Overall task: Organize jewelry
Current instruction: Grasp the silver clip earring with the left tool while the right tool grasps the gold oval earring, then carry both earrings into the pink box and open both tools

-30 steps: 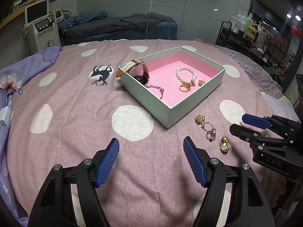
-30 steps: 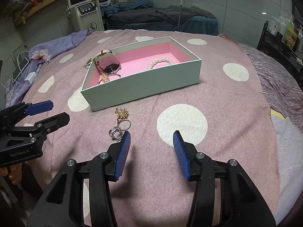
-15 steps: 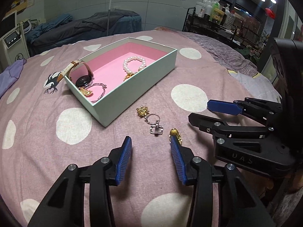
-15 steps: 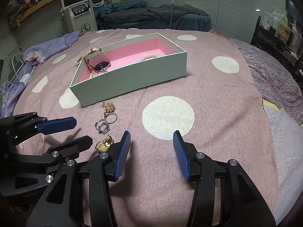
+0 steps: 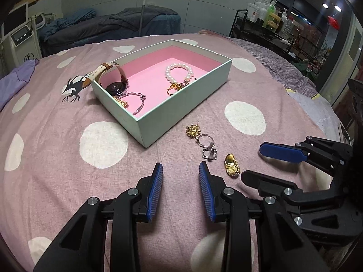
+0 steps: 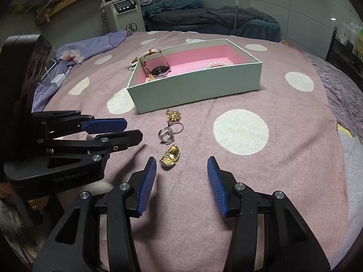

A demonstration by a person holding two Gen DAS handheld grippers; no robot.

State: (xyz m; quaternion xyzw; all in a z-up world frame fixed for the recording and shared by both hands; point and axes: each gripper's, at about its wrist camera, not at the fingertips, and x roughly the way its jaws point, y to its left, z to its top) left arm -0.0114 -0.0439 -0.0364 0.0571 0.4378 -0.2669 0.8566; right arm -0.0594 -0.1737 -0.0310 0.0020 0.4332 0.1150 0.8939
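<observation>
A pale green box point(image 5: 181, 111) point(image 6: 195, 90) with pink lining holds a watch point(image 5: 115, 86), a pearl bracelet point(image 5: 179, 73) and other pieces. On the pink dotted cloth in front of it lie a gold flower brooch point(image 5: 192, 130) point(image 6: 173, 115), a silver ring piece point(image 5: 207, 147) point(image 6: 169, 133) and a gold oval piece point(image 5: 231, 165) point(image 6: 171, 155). My left gripper point(image 5: 181, 179) point(image 6: 127, 128) is open and empty, just left of these pieces. My right gripper point(image 6: 181, 172) point(image 5: 261, 163) is open and empty, close behind the gold oval piece.
The round table is covered with a pink cloth with white dots point(image 5: 104, 145). A purple cloth point(image 6: 90, 49) lies at its far left edge. A white machine point(image 6: 122, 6), a bed point(image 6: 204, 20) and a shelf of bottles point(image 5: 272, 22) stand beyond.
My left gripper has opened a little wider and shifted left of the loose pieces. My right gripper has moved forward and opened wider, nearing the gold oval piece.
</observation>
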